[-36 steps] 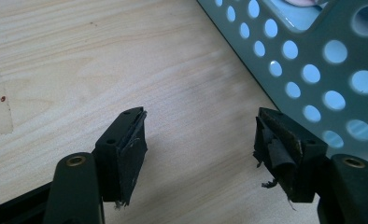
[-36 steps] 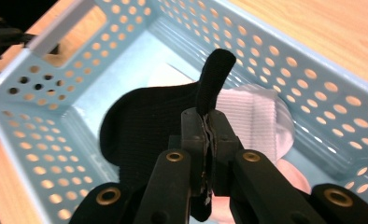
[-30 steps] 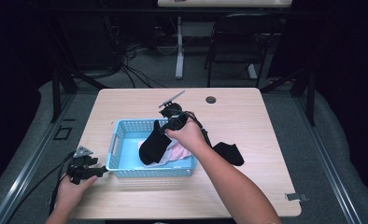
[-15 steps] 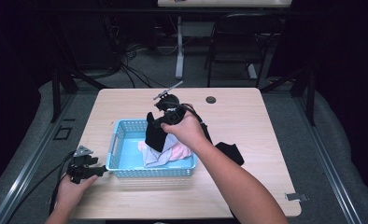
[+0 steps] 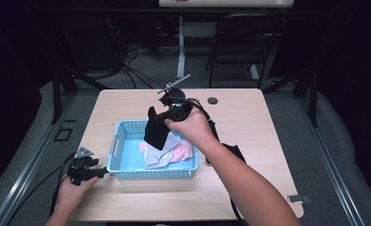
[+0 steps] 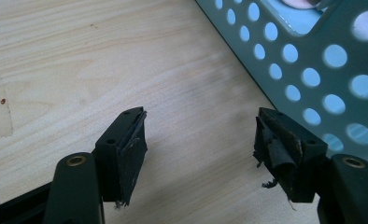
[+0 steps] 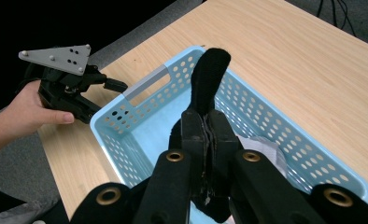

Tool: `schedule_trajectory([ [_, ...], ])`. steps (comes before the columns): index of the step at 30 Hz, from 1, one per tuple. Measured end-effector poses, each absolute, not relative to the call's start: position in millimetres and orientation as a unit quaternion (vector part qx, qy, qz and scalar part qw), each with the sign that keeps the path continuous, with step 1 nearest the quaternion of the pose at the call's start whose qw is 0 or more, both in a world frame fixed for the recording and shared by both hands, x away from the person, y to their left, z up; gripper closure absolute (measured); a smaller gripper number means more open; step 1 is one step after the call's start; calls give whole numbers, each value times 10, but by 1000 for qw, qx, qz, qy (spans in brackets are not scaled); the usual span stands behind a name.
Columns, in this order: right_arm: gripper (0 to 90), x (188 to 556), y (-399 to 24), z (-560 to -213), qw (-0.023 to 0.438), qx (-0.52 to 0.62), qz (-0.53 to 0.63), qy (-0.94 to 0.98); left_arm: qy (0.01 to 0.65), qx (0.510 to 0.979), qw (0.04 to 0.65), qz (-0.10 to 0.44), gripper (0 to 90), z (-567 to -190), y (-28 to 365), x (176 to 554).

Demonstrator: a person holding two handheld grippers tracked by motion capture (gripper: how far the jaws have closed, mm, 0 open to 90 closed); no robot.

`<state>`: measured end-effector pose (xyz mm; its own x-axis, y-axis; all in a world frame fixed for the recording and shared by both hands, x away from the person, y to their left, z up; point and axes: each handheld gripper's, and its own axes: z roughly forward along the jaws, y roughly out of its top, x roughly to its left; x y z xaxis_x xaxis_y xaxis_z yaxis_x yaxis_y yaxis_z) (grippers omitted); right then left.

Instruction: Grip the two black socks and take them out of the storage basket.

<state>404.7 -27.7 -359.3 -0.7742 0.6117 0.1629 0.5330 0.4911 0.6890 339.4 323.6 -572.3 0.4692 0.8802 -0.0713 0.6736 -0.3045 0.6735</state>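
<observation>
A: Where's the black sock (image 5: 156, 132)?
B: Pinched in the right tool (image 7: 204, 135), hanging over the blue basket (image 5: 122, 141). Soft, light, floppy; grip mid-fabric.
A: The left tool (image 6: 198, 140)?
B: Wide, empty, on the surface (image 5: 268, 122).

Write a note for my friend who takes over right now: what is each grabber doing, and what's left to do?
Right gripper: shut on a black sock, held above the blue basket.
Left gripper: open, holding nothing, low over the table beside the basket's left end.
Done: pink and grey clothes lie in the basket.
Left: probably drop this sock in, then fetch the dark cloth lying on the table right of the basket.
</observation>
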Motion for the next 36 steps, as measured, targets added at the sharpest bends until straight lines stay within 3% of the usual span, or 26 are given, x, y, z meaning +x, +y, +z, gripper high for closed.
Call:
schedule_trajectory([
  [12, 877, 3985, -562, -3482, 63, 341, 386, 855, 491, 792, 326, 157, 338, -5728, 3237, 3391],
  [24, 877, 3791, -1182, -3319, 90, 369, 396, 836, 492, 792, 324, 159, 338, -5731, 3256, 3368],
  [36, 876, 3649, -1684, -3395, 105, 405, 392, 819, 494, 792, 321, 159, 338, -5739, 3253, 3369],
])
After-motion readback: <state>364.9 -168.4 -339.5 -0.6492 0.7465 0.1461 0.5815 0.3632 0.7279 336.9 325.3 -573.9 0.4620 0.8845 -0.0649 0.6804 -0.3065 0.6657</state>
